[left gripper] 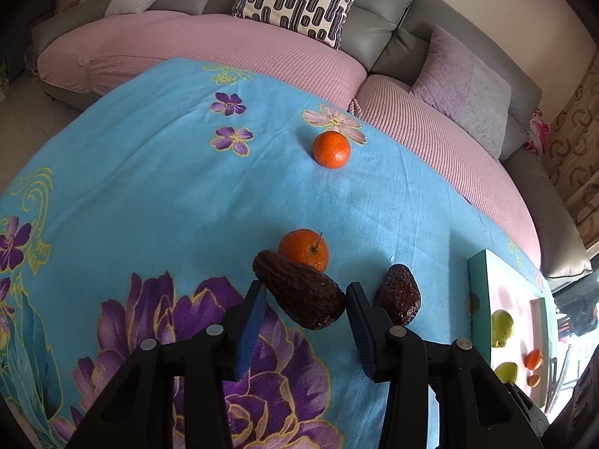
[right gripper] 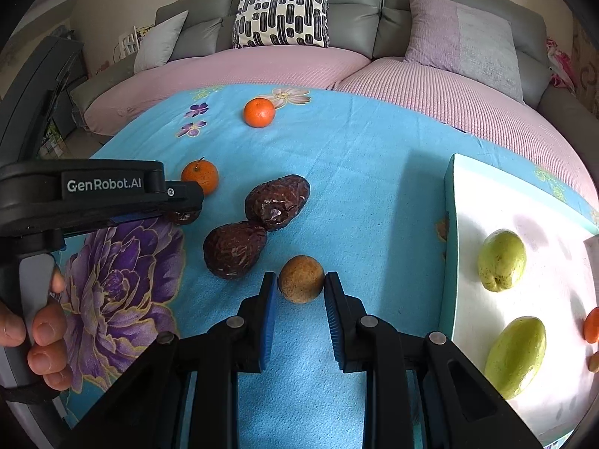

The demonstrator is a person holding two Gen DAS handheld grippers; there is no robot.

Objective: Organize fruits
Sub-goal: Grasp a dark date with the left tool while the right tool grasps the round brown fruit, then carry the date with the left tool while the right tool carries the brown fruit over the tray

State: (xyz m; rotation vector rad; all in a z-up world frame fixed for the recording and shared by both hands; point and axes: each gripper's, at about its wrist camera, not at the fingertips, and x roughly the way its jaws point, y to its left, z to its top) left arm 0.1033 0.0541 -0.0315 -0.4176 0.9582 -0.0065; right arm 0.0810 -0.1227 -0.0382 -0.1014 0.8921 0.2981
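Observation:
In the left wrist view, my left gripper [left gripper: 304, 293] is shut on a dark brown wrinkled fruit [left gripper: 299, 299], gripped across its width. A stemmed orange [left gripper: 304, 251] lies just behind it and a second dark fruit [left gripper: 398, 295] to its right. Another orange [left gripper: 331, 149] sits farther back. In the right wrist view, my right gripper [right gripper: 300, 282] is shut on a small round tan fruit [right gripper: 301, 278] on the blue cloth. Two dark fruits [right gripper: 277, 202] [right gripper: 234, 250] lie beyond it to the left. The left gripper [right gripper: 183, 207] shows at the left edge, held by a hand.
A teal-rimmed white tray [right gripper: 453, 224] stands at the right with two green fruits [right gripper: 501, 260] [right gripper: 518, 355] and a small orange [right gripper: 592, 324] in it. The flowered blue cloth [right gripper: 374, 187] covers the table. A pink-covered sofa [right gripper: 284, 63] with pillows runs along the far edge.

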